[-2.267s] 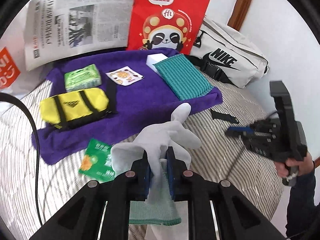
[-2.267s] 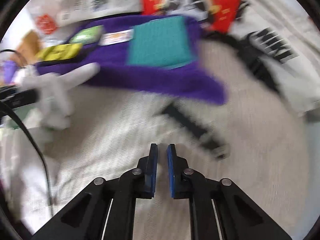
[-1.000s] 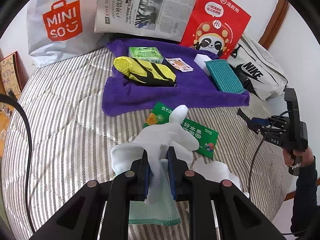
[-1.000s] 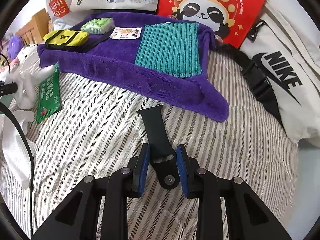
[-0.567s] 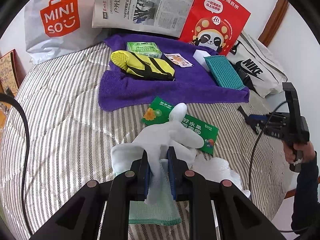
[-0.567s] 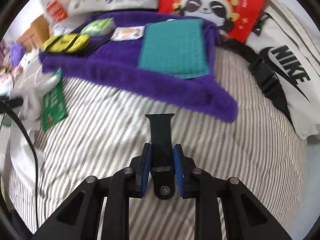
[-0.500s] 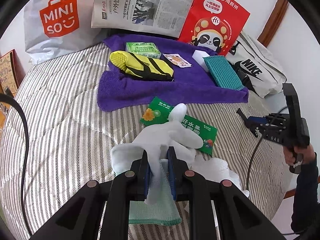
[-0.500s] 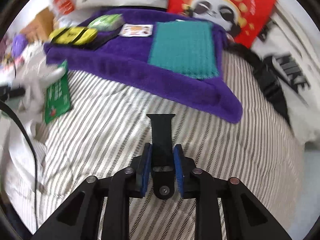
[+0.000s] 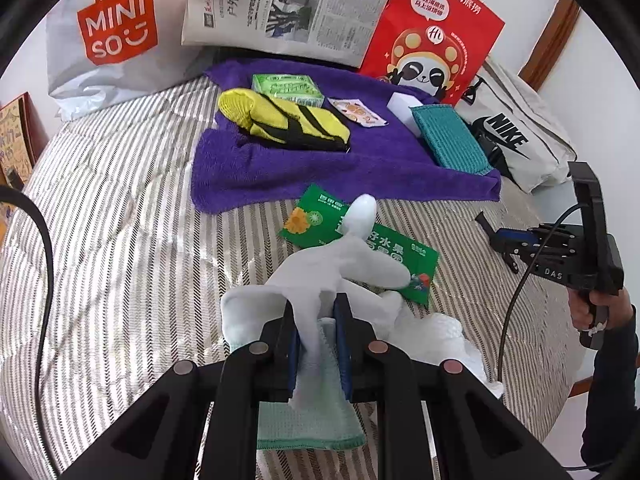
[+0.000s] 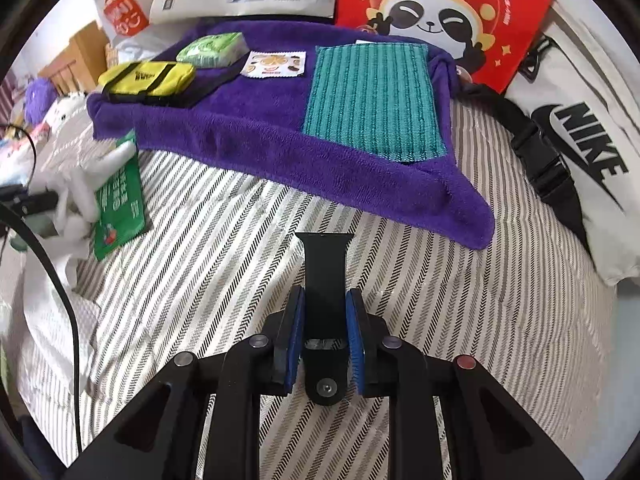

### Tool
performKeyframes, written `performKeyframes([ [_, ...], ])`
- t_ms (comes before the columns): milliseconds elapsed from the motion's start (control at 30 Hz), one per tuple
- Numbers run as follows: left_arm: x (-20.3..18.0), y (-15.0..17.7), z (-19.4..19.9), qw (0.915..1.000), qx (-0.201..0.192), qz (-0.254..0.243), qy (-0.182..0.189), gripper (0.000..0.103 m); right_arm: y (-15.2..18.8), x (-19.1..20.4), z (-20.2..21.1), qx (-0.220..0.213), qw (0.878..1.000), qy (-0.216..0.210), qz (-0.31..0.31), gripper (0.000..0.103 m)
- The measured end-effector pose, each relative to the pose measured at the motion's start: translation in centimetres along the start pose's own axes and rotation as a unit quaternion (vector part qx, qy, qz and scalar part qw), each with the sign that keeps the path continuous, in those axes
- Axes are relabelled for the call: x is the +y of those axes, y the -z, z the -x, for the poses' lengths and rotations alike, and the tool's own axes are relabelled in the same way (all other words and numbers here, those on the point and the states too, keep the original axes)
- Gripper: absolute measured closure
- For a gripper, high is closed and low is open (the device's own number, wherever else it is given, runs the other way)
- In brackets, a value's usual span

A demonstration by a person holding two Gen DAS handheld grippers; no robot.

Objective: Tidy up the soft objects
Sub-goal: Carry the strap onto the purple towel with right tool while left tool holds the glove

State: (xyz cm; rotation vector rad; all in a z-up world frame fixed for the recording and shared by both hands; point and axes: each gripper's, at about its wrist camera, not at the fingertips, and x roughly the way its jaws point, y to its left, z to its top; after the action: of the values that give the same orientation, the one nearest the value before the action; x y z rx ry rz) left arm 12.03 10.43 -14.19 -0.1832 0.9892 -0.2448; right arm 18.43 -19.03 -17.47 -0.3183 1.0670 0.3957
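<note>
Gripping white glove [image 9: 340,256], left claw [image 9: 316,344], right claw [image 10: 325,336] clamping black strap [image 10: 325,276], bags reading MINISO [image 9: 112,36], NIKE [image 10: 580,140], green packet's [image 9: 404,256] print perhaps Chinese

- The bedcover [image 9: 120,208] shows grey and white herringbone stripes.
- The towel [image 10: 256,136] is deep purple and plush.
- On it, the cloth [image 10: 372,100] is teal with darker ribbing.
- The pouch [image 9: 284,122] is bright yellow, crossed by black straps.
- The tissue pack [image 9: 288,87] is light green.
- The glove [image 9: 340,256] is plain white, over a pale mint-green rag [image 9: 312,412].
- The packet [image 9: 356,240] is green with an orange flower and white lettering.
- The watch strap [image 10: 325,276] is solid black, between blue pads [image 10: 354,344].
- The paper bag [image 9: 432,36] is red with a black-and-white panda.
- The waist bag [image 10: 580,120] is off-white, black logo.
- The shopping bag [image 9: 116,24] is white with an orange-red panel.
</note>
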Motion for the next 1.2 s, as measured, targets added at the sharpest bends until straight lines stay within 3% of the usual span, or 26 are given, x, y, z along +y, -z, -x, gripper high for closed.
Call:
performKeyframes([
  [667, -0.4, -0.7, 4.6, 0.9983, -0.044, 0.0, 0.038, 0.088, -0.4, 0.4, 2.3, -0.014, 0.998, -0.05, -0.031, 0.082],
  [1200, -0.8, -3.7, 5.5, 0.9957, -0.067, 0.002, 0.063, 0.088, -3.2, 0.5, 4.9, -0.052, 0.996, -0.052, -0.054, 0.082],
])
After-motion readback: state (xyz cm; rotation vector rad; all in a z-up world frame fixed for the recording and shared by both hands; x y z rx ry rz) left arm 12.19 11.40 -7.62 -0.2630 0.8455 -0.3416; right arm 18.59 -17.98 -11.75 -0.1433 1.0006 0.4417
